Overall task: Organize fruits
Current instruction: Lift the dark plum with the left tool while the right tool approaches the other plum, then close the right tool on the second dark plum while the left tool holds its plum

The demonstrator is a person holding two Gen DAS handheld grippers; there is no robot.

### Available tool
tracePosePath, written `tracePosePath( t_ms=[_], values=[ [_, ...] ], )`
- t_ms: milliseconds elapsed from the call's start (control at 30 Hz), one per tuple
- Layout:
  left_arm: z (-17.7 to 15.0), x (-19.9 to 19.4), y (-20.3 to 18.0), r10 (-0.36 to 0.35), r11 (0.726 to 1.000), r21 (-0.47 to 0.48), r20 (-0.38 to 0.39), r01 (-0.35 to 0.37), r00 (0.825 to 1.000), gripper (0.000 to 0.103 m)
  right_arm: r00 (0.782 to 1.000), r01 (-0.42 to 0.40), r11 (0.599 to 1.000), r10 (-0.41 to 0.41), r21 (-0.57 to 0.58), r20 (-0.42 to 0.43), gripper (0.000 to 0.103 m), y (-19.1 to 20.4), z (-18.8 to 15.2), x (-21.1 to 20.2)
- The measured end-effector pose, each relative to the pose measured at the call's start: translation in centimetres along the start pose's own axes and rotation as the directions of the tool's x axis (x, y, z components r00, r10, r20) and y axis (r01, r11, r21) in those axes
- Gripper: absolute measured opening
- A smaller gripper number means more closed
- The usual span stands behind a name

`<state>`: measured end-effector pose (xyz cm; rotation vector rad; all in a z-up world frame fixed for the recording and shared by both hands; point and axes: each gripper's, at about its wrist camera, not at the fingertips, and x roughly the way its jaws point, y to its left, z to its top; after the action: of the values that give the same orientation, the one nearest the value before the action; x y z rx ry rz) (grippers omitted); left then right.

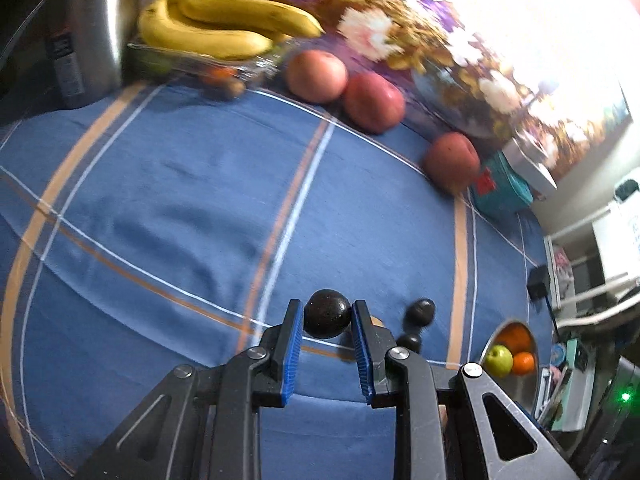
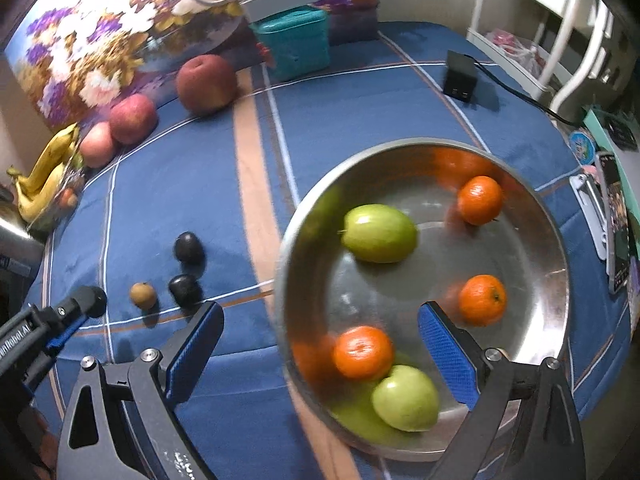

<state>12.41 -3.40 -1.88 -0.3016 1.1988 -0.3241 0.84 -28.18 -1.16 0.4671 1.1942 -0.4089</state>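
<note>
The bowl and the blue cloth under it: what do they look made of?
Bowl: looks like polished metal, probably stainless steel; its wall mirrors the oranges and green fruit as smeared colour. Blue cloth: seems a soft woven fabric, matte, with printed or woven stripes; it creases in the left wrist view.

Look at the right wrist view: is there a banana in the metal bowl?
No: the bowl holds only three oranges and two green fruits; the bananas lie at the cloth's far left edge.
</note>
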Motion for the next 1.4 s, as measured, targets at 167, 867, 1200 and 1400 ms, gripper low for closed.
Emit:
tracePosePath(
  t_ms=[167, 867, 1200, 1400],
  values=[
    [0.4, -0.6, 1.0, -0.003, 1.000, -0.031, 0.010, 0.004, 1.000, 0.026, 1.000, -0.019, 0.999, 0.019, -0.045, 0.001, 0.098, 2.3, -0.2, 0.0],
    [1.2, 0.0, 2.2, -0.042, 0.996, -0.079, -0.015, 0.041, 0.999, 0.026, 0.988, -0.125, 0.976, 0.138, -0.180, 0.064, 0.098, 8.7, 0.7, 1.6],
    [1.2, 1.0, 2.3, -0.038, 0.996, -0.081, -0.038, 0.035, 0.999, 0.026, 0.985, -0.126, 0.976, 0.145, -0.177, 0.095, 0.080, 8.4, 1.0, 2.8],
    [1.4, 1.7, 2.3, -0.031, 0.997, -0.079, -0.053, 0.027, 0.998, 0.026, 0.987, -0.136, 0.978, 0.148, -0.157, 0.063, 0.070, 7.8, 0.9, 4.2]
  ],
)
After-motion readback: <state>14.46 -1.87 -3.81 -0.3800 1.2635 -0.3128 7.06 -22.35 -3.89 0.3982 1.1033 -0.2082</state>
